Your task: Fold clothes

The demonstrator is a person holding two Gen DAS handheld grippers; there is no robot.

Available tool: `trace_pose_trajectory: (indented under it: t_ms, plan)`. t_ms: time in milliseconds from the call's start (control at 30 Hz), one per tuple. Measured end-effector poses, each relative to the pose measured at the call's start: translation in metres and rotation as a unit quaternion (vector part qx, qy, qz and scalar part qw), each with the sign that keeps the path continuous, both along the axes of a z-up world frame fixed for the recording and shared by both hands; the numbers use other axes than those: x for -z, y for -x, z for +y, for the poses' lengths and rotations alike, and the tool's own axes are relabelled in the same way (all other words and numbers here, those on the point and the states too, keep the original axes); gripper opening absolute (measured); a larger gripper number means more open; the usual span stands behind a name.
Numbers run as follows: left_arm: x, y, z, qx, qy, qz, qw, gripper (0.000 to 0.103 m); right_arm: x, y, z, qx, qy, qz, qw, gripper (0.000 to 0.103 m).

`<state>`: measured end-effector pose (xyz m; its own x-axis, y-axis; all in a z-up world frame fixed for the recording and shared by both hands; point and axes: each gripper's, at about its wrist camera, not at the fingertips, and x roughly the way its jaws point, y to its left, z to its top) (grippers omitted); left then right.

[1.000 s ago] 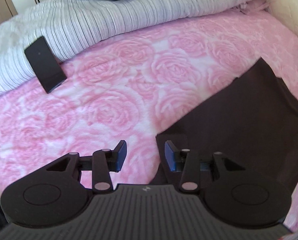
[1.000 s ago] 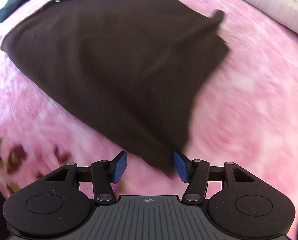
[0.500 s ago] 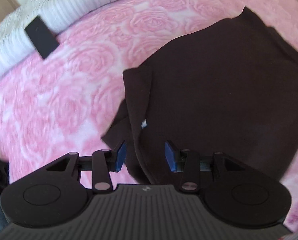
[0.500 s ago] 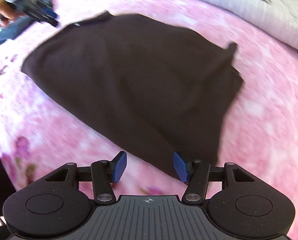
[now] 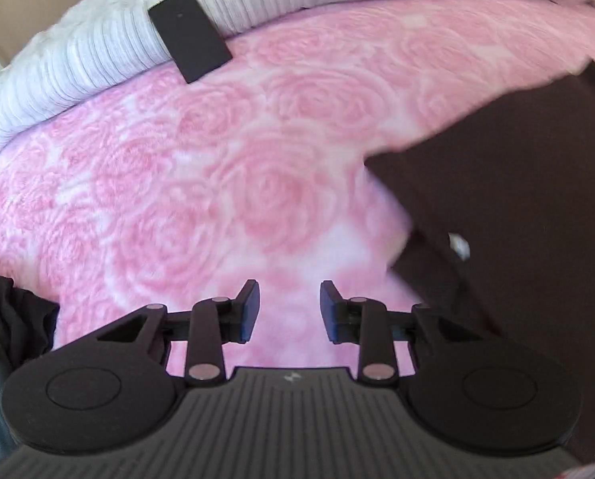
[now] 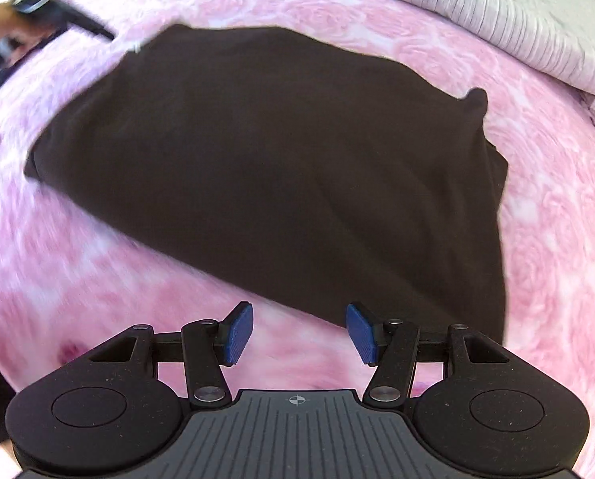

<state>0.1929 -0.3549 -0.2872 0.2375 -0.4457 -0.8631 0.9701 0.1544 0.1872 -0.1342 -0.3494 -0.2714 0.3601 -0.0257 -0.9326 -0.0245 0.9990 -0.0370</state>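
A dark brown garment (image 6: pixel 277 159) lies spread flat on the pink rose blanket (image 6: pixel 557 239). My right gripper (image 6: pixel 299 327) hovers open at its near edge, with only blanket between the blue pads. In the left wrist view the garment (image 5: pixel 517 199), with a small white tag (image 5: pixel 459 245), fills the right side. My left gripper (image 5: pixel 287 303) is over bare blanket (image 5: pixel 217 179) to the garment's left; its jaws are closing with nothing between them. In the right wrist view that left gripper (image 6: pixel 38 0) shows blurred at the top left, held by a hand.
A striped grey-white duvet (image 5: pixel 78 60) is bunched along the far side of the bed, with a flat black rectangular object (image 5: pixel 189 36) leaning on it. Dark cloth (image 5: pixel 2 319) sits at the left edge. The duvet (image 6: pixel 517 20) also borders the right wrist view.
The left gripper has moved left off the garment's edge onto bare blanket, and its jaws have narrowed. The right gripper has drawn back, so the garment's near corner no longer lies between its fingers.
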Motion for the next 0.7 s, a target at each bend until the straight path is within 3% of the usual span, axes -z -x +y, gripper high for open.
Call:
trace_pose_trajectory:
  t_ms: [100,167,233,300,333,400,467,567,700]
  plan:
    - [-0.014,0.014,0.029,0.081,0.008,0.024,0.9964,0.029,-0.003,-0.008,0.040,0.011,-0.015,-0.010,1.000,0.056]
    - [-0.022,0.034,0.045,0.147,0.018,0.042,0.9881,0.029,0.001,-0.014,0.070,0.000,-0.031,-0.012,0.999,0.056]
    - [-0.024,0.063,0.061,0.240,0.023,0.048,0.9693,0.030,0.005,-0.017,0.099,-0.027,-0.041,-0.015,0.999,0.056]
    - [-0.017,0.081,0.064,0.273,-0.010,0.115,0.9551,0.030,0.008,-0.016,0.120,-0.047,-0.048,-0.017,0.998,0.056]
    - [-0.012,0.085,0.062,0.262,-0.023,0.166,0.9503,0.030,0.009,-0.016,0.128,-0.051,-0.049,-0.018,0.997,0.056]
    - [-0.002,0.092,0.060,0.234,-0.039,0.221,0.9460,0.030,0.013,-0.013,0.132,-0.043,-0.057,-0.017,0.997,0.056]
    - [0.004,0.094,0.060,0.199,-0.037,0.258,0.9448,0.030,0.017,-0.008,0.131,-0.029,-0.065,-0.014,0.997,0.056]
    - [0.016,0.096,0.060,0.153,-0.052,0.312,0.9363,0.030,0.019,0.003,0.125,-0.016,-0.063,-0.008,0.998,0.056]
    - [0.023,0.102,0.064,0.132,-0.050,0.344,0.9282,0.030,0.020,0.019,0.109,-0.004,-0.058,-0.002,0.998,0.056]
